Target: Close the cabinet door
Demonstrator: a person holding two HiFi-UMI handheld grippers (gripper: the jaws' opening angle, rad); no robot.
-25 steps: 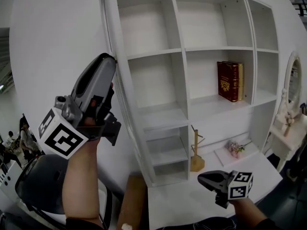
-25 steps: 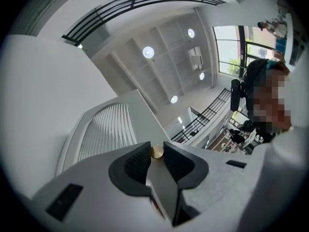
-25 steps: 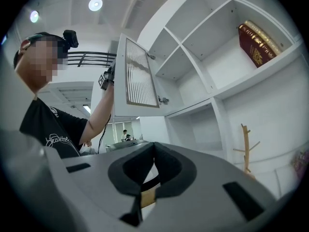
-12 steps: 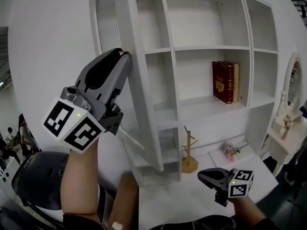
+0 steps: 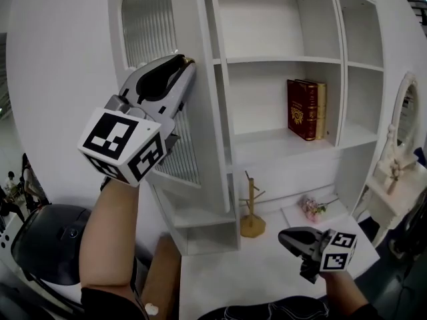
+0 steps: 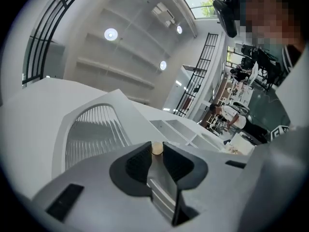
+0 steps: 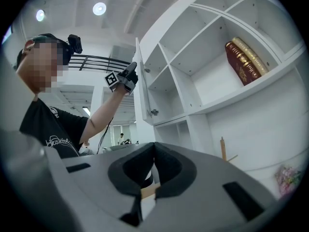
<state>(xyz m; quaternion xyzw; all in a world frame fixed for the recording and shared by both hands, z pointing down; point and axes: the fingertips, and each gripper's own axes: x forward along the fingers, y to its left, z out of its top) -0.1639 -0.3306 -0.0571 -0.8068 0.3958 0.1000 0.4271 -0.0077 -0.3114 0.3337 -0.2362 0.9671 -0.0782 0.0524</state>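
Observation:
The white cabinet door (image 5: 203, 119) with a ribbed glass panel (image 5: 147, 32) stands partly swung over the left shelf column. My left gripper (image 5: 186, 63) is raised at the door's free edge. In the left gripper view its jaws (image 6: 157, 151) have just been closing and pinch the small gold door knob (image 6: 157, 148), with the door (image 6: 91, 134) beyond. The right gripper view shows the door (image 7: 140, 93) edge-on with the left gripper (image 7: 129, 75) at it. My right gripper (image 5: 287, 237) hangs low at the right over the white desk, shut (image 7: 153, 146) and holding nothing.
Red books (image 5: 301, 109) stand on a middle shelf. A wooden stand (image 5: 251, 213) and small flowers (image 5: 311, 207) sit on the white desk (image 5: 267, 275). A white dresser with an oval mirror (image 5: 407, 122) is at the far right. A dark rounded object (image 5: 47, 239) lies lower left.
The door has swung rightward toward the shelves, showing more of its ribbed glass. My left gripper moved right with it and rolled. The right gripper stayed low at the right.

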